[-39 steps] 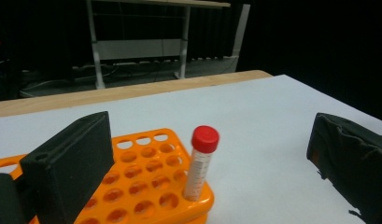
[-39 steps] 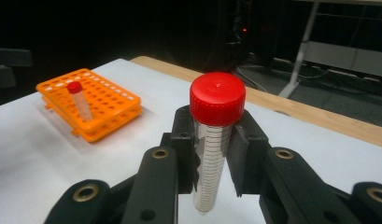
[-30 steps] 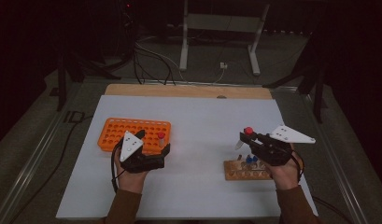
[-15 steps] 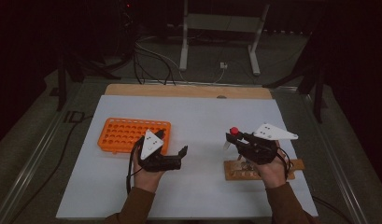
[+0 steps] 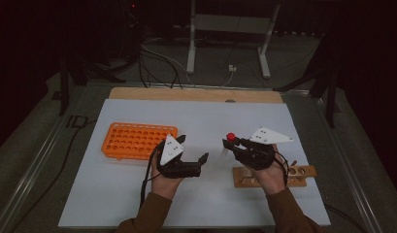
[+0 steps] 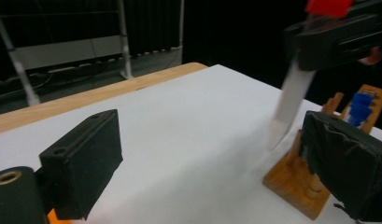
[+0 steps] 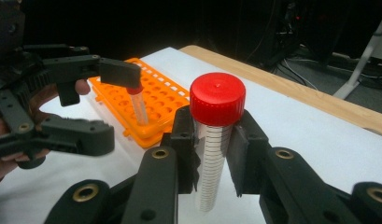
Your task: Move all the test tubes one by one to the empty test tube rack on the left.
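Handover of a centrifuge tube, mid-course. Our right gripper [image 5: 228, 144] has its jaws clamped on a red-capped graduated tube [image 7: 215, 140], carried upright above the white table [image 5: 138, 194], clear of the wooden rack [image 5: 303, 171] and heading toward the orange rack [image 5: 138, 141]. Our left gripper [image 5: 198, 158] faces it with jaws wide and nothing between them; they have just been closing slightly. We judge the lift done; the transfer and the seating in the orange rack remain. The right gripper view resolves the tube's graduation lines and another small red-capped tube [image 7: 138, 105] standing in the orange rack. The left gripper view adds a blue-capped tube [image 6: 360, 107] seated in the wooden rack. The high view gives the layout.
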Available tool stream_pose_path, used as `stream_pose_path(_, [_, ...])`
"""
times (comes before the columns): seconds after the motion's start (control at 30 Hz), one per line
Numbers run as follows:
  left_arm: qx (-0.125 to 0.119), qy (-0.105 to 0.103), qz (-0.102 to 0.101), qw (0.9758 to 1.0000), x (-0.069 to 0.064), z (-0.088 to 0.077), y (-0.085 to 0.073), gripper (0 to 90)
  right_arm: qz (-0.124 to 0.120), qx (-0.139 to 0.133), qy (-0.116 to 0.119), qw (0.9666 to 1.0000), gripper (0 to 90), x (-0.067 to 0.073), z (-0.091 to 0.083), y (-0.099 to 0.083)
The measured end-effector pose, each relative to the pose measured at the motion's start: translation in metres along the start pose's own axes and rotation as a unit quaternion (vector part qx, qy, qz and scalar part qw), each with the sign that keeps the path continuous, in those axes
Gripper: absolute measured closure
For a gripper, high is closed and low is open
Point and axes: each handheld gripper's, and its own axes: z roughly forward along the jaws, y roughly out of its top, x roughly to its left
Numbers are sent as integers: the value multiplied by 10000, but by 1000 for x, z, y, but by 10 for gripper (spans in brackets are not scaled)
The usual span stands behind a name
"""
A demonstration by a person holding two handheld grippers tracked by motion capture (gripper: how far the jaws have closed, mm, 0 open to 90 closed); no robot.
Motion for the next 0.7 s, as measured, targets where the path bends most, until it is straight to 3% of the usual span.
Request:
stream_pose_path(0.17, [81, -279, 33, 9996, -8, 8, 1, 174, 27, 34, 67, 10000, 739, 4, 8, -1])
stream_pose_path(0.47, [288, -579, 72, 9979, -21, 22, 1, 320, 116, 56, 233, 9996, 739, 12, 18, -2])
stream_pose_path(0.5, [300, -636, 58, 9975, -22, 23, 0, 420, 117, 60, 277, 9995, 739, 14, 19, -2])
stream_pose_path(0.57, [334, -672, 32, 9972, -23, 25, 0, 460, 113, 59, 303, 9995, 739, 15, 20, -2])
stream_pose_path(0.7, [369, -788, 14, 9962, -22, 27, -1, 668, 93, 86, 383, 9992, 740, 19, 21, -4])
